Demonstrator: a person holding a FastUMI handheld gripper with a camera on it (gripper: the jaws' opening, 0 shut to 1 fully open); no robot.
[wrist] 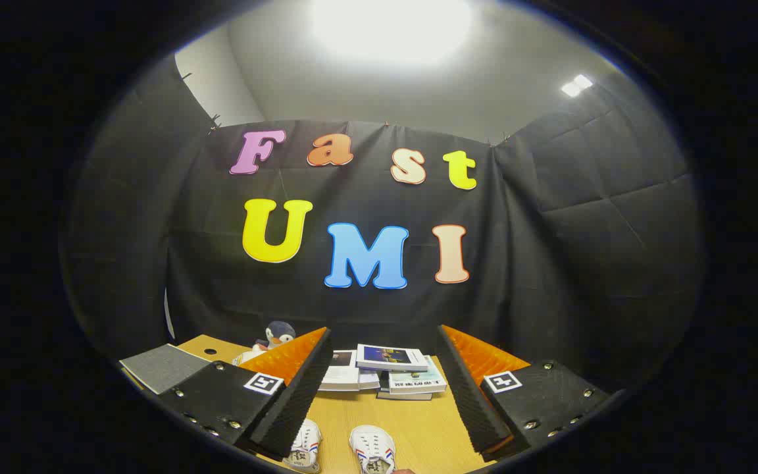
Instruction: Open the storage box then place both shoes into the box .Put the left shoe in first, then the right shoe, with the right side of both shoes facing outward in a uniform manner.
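Two white shoes with red and blue side stripes lie on the wooden table (418,428), toes pointing away from me. One shoe (304,446) sits close to the left finger, partly hidden by it. The other shoe (372,449) lies between the fingers, nearer the middle. My gripper (382,388) hangs above them, open wide, with nothing between its fingers (293,395). The shoes are low in the view and cut off at their heels.
A stack of books (385,372) lies on the table beyond the fingers. A plush penguin (276,337) stands at the far left, behind the left finger. A grey board (162,367) lies at the table's left edge. Black cloth walls close the booth.
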